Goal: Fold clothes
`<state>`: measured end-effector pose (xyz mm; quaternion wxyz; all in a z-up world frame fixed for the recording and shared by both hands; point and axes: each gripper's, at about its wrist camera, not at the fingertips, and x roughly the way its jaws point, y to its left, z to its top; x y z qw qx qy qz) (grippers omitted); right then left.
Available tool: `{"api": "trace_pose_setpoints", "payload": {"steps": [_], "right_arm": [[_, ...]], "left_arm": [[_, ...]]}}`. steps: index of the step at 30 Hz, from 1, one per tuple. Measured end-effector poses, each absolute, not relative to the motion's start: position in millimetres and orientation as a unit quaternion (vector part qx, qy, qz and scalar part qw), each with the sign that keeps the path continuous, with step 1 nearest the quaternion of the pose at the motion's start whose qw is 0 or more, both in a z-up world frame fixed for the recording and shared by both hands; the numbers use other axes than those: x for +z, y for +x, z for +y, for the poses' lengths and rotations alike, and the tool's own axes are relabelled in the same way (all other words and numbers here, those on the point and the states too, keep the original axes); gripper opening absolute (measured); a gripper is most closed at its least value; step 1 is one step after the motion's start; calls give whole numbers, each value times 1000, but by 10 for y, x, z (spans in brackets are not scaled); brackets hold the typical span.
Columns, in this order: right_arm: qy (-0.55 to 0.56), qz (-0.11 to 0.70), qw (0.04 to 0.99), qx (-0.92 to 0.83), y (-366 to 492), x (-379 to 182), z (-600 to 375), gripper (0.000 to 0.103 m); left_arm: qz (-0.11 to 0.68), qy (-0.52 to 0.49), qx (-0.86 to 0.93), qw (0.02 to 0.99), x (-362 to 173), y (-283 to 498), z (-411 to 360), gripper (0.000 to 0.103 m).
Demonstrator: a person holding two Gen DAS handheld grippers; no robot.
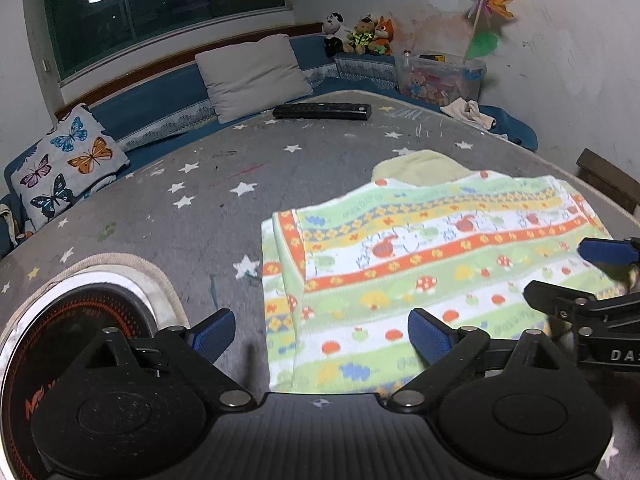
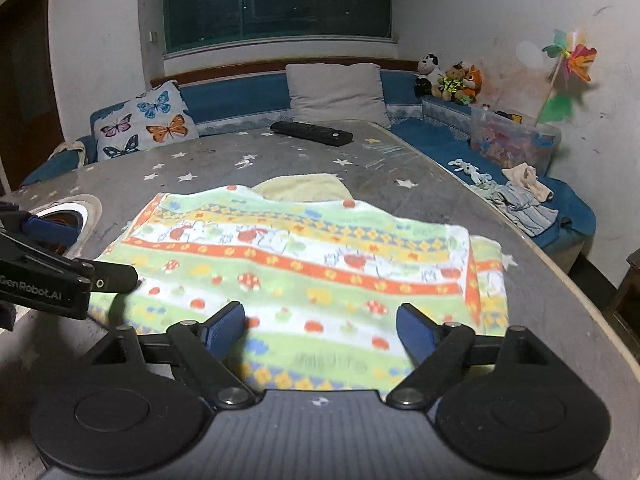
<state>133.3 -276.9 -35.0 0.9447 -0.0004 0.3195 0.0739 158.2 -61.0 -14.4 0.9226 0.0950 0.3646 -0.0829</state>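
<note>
Clear plastic bin [image 1: 444, 76] full of small colourful toys

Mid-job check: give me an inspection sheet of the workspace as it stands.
Surface: grey star-print table, scribbled on.
Job's things: patterned towel folded flat; yellow cloth partly under its far edge.
Clutter: remote control; round black device at the table's left edge.
Grippers: left gripper and right gripper, jaws open, empty.
Cables: nothing seen.
Surroundings: blue bench with cushions, plush toys, toy box, pinwheel, loose clothes.
</note>
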Motion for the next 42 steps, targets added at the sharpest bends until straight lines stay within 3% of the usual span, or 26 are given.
{"api": "trace_pose_setpoints", "payload": {"steps": [2,4,9,42], "right_arm": [[5,320,945,68,1288,-355,-2783,99],[10,320,946,56,1265,-355,-2803,103],[35,321,945,44,1231,-379,-2833,103],[20,315,949,7,1192,-421,-2705,103]], "left_arm": [[364,92,-83,923,-141,1538,-594,96],[362,90,-82,924,-134,1488,-577,97],[354,87,-82,928,-114,1323,-535,103],[338,32,-53,939,-74,433,-235,103]]}}
